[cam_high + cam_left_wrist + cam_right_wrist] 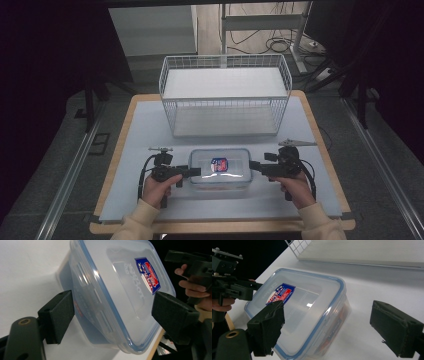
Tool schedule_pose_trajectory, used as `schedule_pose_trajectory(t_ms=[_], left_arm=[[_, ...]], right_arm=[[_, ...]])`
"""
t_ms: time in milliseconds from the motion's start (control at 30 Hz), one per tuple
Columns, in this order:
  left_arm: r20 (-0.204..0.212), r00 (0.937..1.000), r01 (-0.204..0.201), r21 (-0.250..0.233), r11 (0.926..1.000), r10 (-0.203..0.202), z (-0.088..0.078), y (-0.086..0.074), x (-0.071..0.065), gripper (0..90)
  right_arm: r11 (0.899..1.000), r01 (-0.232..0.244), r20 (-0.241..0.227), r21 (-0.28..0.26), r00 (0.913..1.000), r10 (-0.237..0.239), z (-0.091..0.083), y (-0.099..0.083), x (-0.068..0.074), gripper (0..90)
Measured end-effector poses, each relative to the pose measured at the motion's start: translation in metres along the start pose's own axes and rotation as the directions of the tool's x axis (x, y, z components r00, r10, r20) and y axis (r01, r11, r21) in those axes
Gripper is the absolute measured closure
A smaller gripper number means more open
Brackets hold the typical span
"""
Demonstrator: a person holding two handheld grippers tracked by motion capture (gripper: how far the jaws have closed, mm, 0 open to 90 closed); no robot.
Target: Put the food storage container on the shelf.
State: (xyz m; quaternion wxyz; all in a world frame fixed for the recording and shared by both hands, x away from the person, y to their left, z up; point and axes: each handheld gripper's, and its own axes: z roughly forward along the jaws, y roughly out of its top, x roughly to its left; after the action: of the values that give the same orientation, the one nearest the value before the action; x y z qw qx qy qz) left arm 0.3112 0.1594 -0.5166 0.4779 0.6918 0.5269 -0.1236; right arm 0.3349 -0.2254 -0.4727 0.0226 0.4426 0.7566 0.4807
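I have the box (219, 169) between my two grippers, and it sits on the table (140, 145) near the front edge, lid on, just in front of the wire basket (225, 95). I judge the job as barely begun: the box looks set to be lifted, probably into the basket, and nothing is in the basket yet. The grasp, the lift and the placing are all left.

My left gripper (192, 172) comes in level from the left, its tip at the box's left end. In the left gripper view its jaws stand apart on either side of the box's end, not pressing it. My right gripper (253, 165) comes in level from the right, its tip just at the box's right end. In the right gripper view its jaws are wide apart, one above the lid corner, the other off over bare table. Both forearms reach forward from the near edge, hands wrapped on the handles.
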Motion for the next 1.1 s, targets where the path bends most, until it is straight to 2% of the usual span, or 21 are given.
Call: schedule_pose_trajectory(t_ms=[233, 300, 367, 467, 700, 867, 1033, 1100], left_arm=[[0.03, 0.9993, 0.019, 0.037, 0.9991, -0.02, 0.007, -0.001, 0.003, 19.8], [0.026, 0.9994, 0.023, 0.042, 0.9989, -0.024, 0.009, -0.001, 0.004, 20.3], [0.029, 0.999, 0.034, 0.034, 0.9988, -0.035, 0.009, -0.001, 0.005, 20.2], [0.025, 0.999, 0.036, 0.008, 0.9993, -0.036, 0.007, 0.0, 0.006, 25.5], [0.026, 0.999, 0.036, 0.003, 0.9993, -0.036, 0.006, 0.0, 0.006, 26.8], [0.025, 0.9991, 0.035, -0.002, 0.9994, -0.035, 0.006, -0.001, 0.006, 26.8], [0.024, 0.9992, 0.032, 0.0, 0.9995, -0.032, 0.006, -0.001, 0.006, 26.8], [0.024, 0.9992, 0.03, -0.001, 0.9995, -0.03, 0.006, -0.001, 0.006, 26.8]], right_arm=[[1.0, 0.003, 0.015, -0.011, 0.9999, -0.003, -0.002, -0.001, 0.0, 12.8], [1.0, 0.002, 0.017, -0.01, 0.9998, -0.002, -0.002, -0.003, -0.002, 12.8], [1.0, 0.0, 0.018, -0.009, 0.9998, 0.0, -0.002, -0.004, -0.002, 12.9], [1.0, 0.003, 0.014, 0.004, 0.9999, -0.003, -0.001, -0.006, -0.003, 14.2], [0.999, -0.009, -0.025, 0.036, 0.9996, 0.01, 0.005, -0.006, -0.004, 21.2], [0.992, -0.068, -0.068, 0.106, 0.9948, 0.076, 0.02, -0.002, -0.009, 22.7], [0.983, -0.093, -0.086, 0.156, 0.9905, 0.107, 0.031, -0.003, -0.013, 23.7], [0.976, -0.119, -0.114, 0.182, 0.9833, 0.141, 0.035, -0.004, -0.014, 24.9]])
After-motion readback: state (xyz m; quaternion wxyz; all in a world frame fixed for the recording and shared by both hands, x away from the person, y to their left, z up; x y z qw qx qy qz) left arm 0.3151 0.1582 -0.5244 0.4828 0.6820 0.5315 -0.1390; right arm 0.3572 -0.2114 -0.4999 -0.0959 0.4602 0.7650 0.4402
